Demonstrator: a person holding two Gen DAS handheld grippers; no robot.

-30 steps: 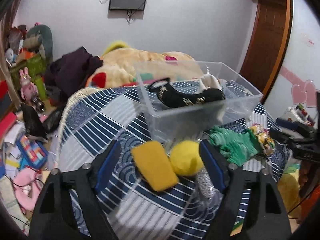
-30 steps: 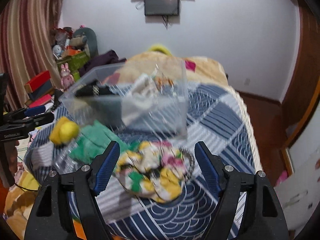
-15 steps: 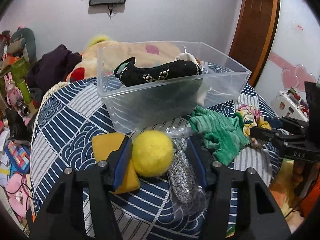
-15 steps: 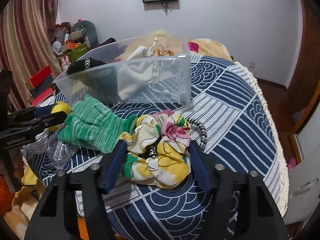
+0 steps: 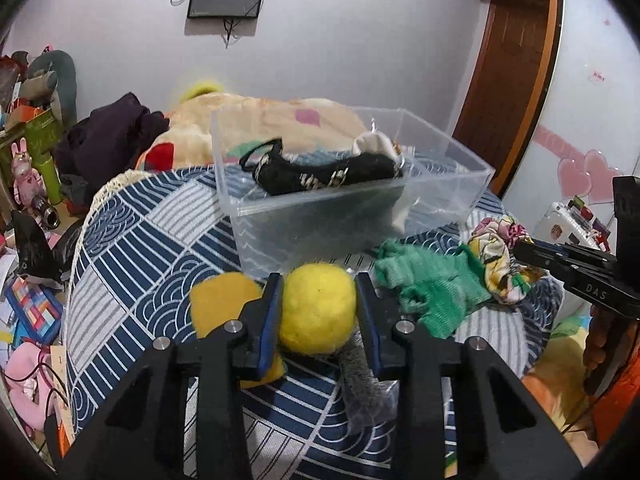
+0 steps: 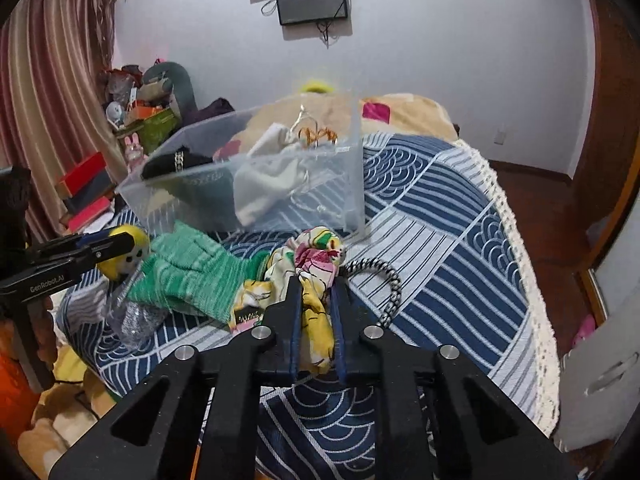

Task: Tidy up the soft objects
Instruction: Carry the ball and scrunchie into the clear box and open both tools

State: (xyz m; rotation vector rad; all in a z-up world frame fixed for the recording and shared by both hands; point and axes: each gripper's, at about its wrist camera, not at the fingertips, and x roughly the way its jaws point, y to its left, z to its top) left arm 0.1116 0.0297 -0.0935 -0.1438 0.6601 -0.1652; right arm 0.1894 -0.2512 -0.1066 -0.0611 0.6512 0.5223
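Observation:
My left gripper is shut on a yellow fuzzy ball, held just above the bed in front of a clear plastic bin. My right gripper is shut on a floral cloth scrunchie on the bedspread. A green knit cloth lies between them; it also shows in the right wrist view. The bin holds a black patterned item and a white cloth. A yellow sponge lies left of the ball.
A blue patterned bedspread covers a round surface. A glittery silver item in clear wrap lies under the ball. A beaded cord lies by the scrunchie. Clutter and toys fill the floor on the left.
Both grippers have closed: the left one on the yellow ball, the right one on the floral scrunchie. Both views have pulled up and back a little.

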